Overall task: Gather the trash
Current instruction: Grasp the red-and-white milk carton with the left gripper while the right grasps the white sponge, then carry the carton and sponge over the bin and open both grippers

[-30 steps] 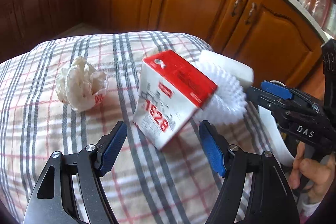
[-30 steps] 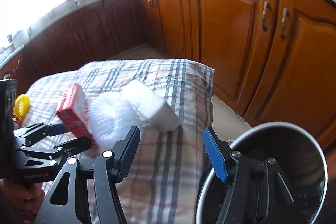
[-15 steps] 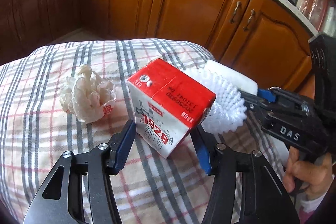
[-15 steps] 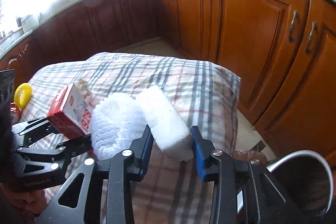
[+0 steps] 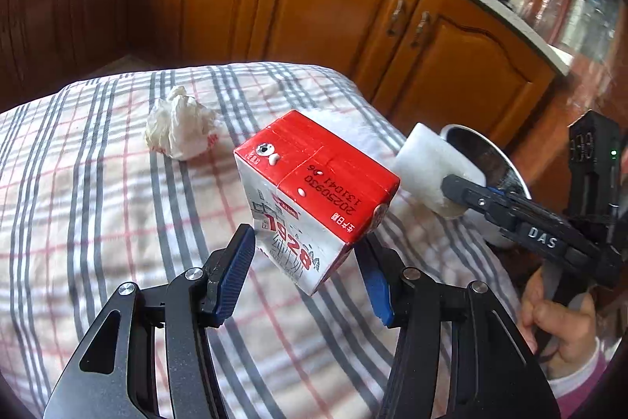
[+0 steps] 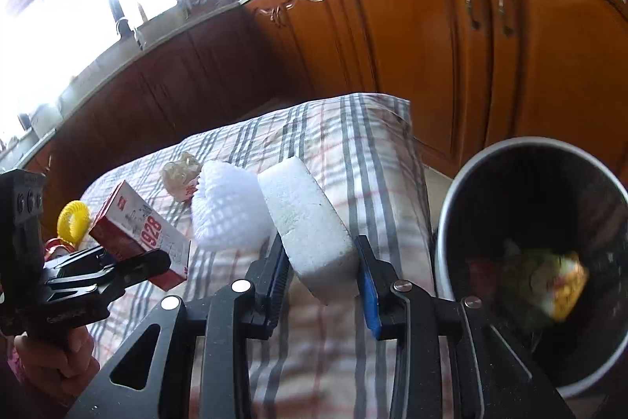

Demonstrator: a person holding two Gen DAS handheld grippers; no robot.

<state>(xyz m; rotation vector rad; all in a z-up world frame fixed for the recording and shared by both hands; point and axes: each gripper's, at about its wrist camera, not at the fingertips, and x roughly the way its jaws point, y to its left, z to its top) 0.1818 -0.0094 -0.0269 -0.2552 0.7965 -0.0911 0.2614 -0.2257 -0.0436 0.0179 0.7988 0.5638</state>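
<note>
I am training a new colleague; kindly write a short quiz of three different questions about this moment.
1. True or false: the left hand-held gripper holds the red and white carton.
2. What does the right hand-held gripper hold?
A. white foam block
B. crumpled white paper ball
C. white foam net sleeve
3. Fill in: the round metal bin stands ___ the checked tablecloth.

Key: 1 true; 2 A; 3 beside.
</note>
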